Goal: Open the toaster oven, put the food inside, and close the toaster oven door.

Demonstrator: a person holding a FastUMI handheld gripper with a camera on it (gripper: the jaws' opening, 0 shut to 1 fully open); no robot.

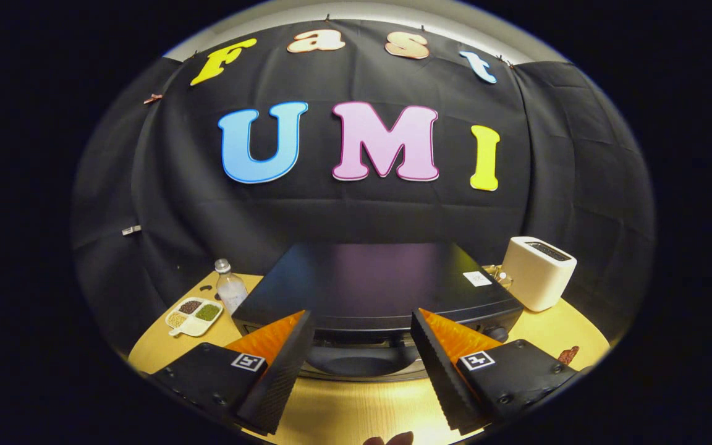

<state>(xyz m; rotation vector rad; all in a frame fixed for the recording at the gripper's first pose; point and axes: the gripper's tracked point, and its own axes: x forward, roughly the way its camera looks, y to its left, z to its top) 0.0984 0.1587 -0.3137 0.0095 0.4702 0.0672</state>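
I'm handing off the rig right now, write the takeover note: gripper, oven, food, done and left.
Hand-held gripper: open, holding nothing, fingers spread before the toaster oven's front.
Toaster oven: on the table, just ahead of the fingers; door looks shut.
Food: probably the small brown piece on the table beside the right finger.
Done: nothing visible.
Left: open door, load food, close door.

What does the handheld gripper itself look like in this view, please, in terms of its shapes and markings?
The gripper ends in two wedge-shaped jaws whose facing inner surfaces are ribbed. Behind each sits a black boxy block fastened with small screws, and each block carries a square black-and-white marker on top. No cables or sleeves are visible.
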